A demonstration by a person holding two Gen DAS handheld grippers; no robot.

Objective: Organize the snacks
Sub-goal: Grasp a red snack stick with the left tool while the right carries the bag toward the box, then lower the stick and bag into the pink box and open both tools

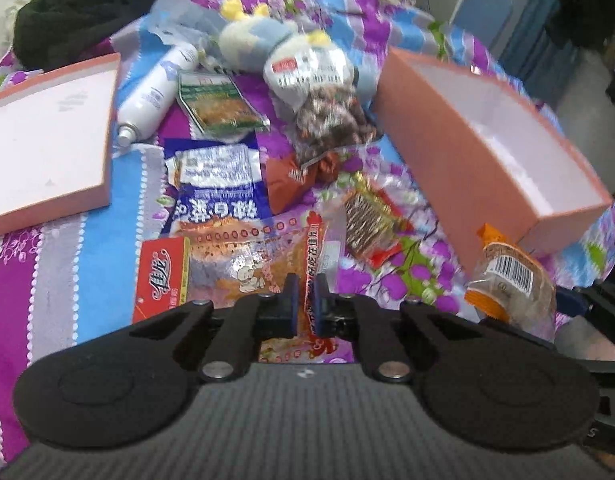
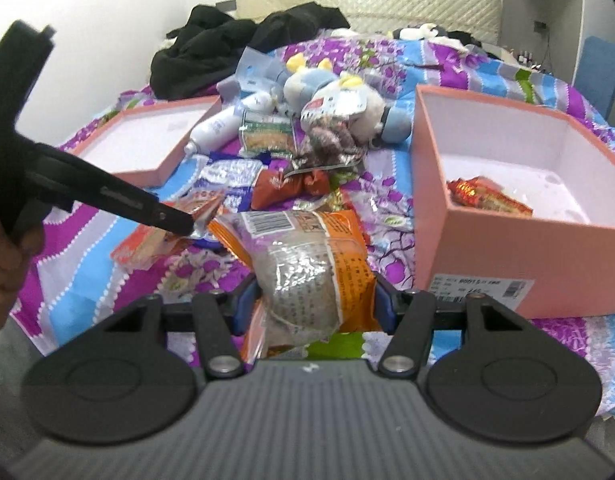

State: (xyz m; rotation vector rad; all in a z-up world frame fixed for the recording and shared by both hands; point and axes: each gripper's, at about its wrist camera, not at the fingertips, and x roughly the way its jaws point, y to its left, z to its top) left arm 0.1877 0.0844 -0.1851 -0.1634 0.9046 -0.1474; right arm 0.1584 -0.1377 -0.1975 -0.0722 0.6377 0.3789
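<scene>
My left gripper is shut on the edge of a flat clear packet with a red label, held just above the bedspread. The right wrist view shows the same gripper pinching that packet at the left. My right gripper is shut on an orange-and-clear snack bag, which also shows at the right of the left wrist view. An open pink box stands on the right, with a red-and-gold packet lying inside it.
The pink box lid lies open side up on the left. Between lid and box lie a blue-white packet, a green packet, a nut bag, a white bottle and a plush toy. Black clothes are heaped behind.
</scene>
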